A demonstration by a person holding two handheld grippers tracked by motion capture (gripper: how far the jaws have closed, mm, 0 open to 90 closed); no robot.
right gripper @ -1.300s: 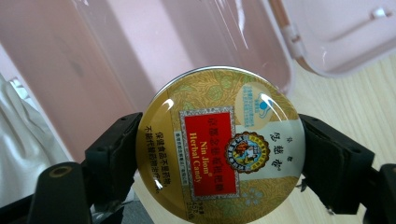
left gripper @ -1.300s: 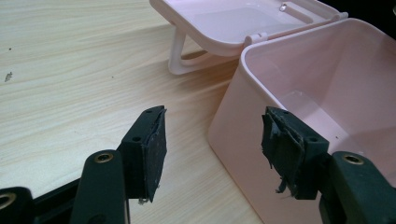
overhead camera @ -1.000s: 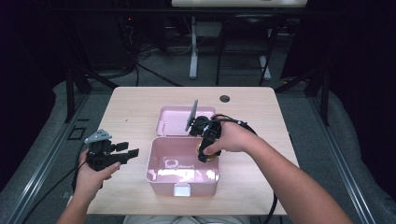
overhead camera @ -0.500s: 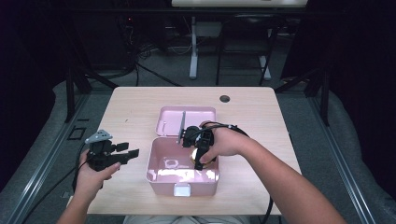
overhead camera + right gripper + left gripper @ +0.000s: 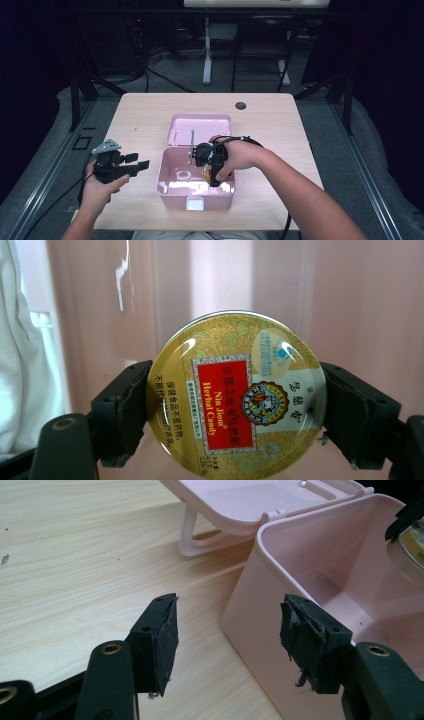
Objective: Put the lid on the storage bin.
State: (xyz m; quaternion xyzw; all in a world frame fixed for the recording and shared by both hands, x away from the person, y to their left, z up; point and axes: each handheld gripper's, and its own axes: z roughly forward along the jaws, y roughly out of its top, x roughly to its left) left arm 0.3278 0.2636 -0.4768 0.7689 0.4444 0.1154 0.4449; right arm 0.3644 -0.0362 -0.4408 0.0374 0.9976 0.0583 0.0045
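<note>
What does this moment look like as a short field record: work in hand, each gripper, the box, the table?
work in hand: round candy tin being lowered into the open pink box
right gripper: inside the box, jaws shut on the tin's rim from two sides
tin: gold lid with red label, face toward the right gripper view's camera
left gripper: jaws open, holding nothing, beside the box's outer wall
box lid: folded back flat on the table behind the box
table: light wood, dark round hole near far edge

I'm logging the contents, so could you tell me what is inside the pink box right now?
Inside the pink box the right gripper holds a round candy tin. The floor under the tin is covered.
</note>
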